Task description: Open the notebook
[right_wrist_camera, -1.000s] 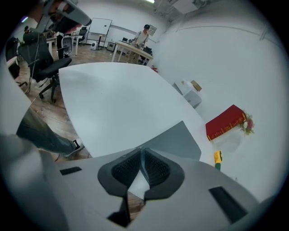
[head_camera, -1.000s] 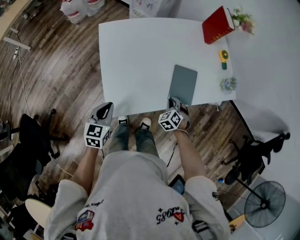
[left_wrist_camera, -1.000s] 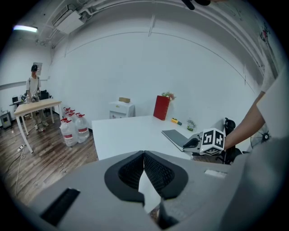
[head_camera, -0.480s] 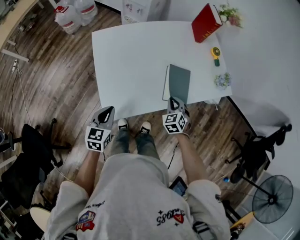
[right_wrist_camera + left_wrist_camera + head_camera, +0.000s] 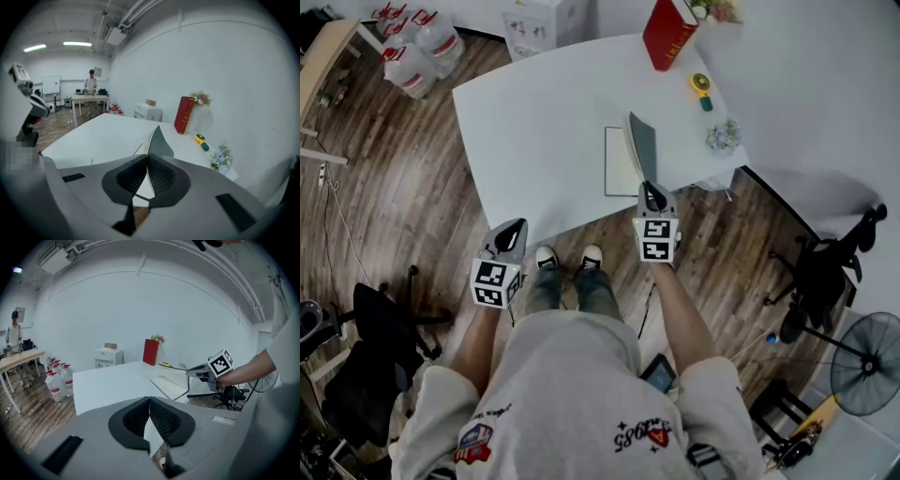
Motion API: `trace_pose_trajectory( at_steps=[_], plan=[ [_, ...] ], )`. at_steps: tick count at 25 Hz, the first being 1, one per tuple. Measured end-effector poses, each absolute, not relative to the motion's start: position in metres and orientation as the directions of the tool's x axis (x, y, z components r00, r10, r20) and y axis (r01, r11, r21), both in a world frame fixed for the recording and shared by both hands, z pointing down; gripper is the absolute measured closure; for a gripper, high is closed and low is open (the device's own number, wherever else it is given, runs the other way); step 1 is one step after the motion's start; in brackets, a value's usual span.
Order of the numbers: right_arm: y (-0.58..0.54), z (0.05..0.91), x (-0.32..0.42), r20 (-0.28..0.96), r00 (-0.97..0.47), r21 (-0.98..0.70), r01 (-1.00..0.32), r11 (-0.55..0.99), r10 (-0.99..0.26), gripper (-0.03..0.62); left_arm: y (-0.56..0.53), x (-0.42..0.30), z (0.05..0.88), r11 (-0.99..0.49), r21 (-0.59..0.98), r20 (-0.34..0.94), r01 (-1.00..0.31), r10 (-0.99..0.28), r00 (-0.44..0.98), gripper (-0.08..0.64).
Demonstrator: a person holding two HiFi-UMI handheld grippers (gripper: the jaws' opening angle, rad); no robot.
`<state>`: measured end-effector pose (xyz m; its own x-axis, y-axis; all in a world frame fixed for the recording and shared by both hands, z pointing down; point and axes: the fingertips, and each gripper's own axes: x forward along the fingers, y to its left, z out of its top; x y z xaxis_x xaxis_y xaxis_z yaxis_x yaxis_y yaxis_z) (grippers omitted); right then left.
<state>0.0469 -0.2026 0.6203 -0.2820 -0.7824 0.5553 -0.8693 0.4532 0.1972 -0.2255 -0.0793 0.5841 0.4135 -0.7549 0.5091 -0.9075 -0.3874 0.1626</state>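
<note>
The notebook lies near the front edge of the white table (image 5: 534,112). Its grey cover (image 5: 641,145) stands nearly upright, and a white inner page (image 5: 617,161) lies flat to its left. My right gripper (image 5: 652,194) is shut on the cover's near edge and holds it raised. In the right gripper view the cover (image 5: 159,139) rises from between the closed pads of my right gripper (image 5: 148,161). My left gripper (image 5: 512,230) hovers off the table's front left edge, shut and empty. The left gripper view shows its jaws (image 5: 149,401) together, with the notebook page (image 5: 169,386) beyond.
A red book (image 5: 667,33) stands at the table's far right beside a potted plant. A yellow and green tool (image 5: 701,89) and a small flower bunch (image 5: 722,136) lie right of the notebook. Water bottles (image 5: 417,52) stand on the floor; an office chair (image 5: 825,272) and a fan (image 5: 867,361) are at the right.
My right gripper has risen and rolled, swinging the grey cover from flat on the table to nearly upright and baring a white page. The left gripper has shifted slightly.
</note>
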Motion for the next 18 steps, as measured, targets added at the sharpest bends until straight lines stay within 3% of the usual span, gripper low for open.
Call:
trace_pose_trajectory(
  at_steps=[10,18],
  plan=[
    [-0.204,0.616,0.125,0.492,-0.217,-0.024,-0.971,0.237,-0.843,0.571,-0.087,-0.193,0.581,-0.438,0.147,0.518,-0.887,-0.73,0.446,0.555],
    [-0.208,0.622,0.178,0.489,-0.151,-0.177,-0.982,0.073,-0.859,0.571,-0.093,-0.177,0.58,-0.459,0.141,0.523,-0.877,-0.718,0.459,0.555]
  ],
)
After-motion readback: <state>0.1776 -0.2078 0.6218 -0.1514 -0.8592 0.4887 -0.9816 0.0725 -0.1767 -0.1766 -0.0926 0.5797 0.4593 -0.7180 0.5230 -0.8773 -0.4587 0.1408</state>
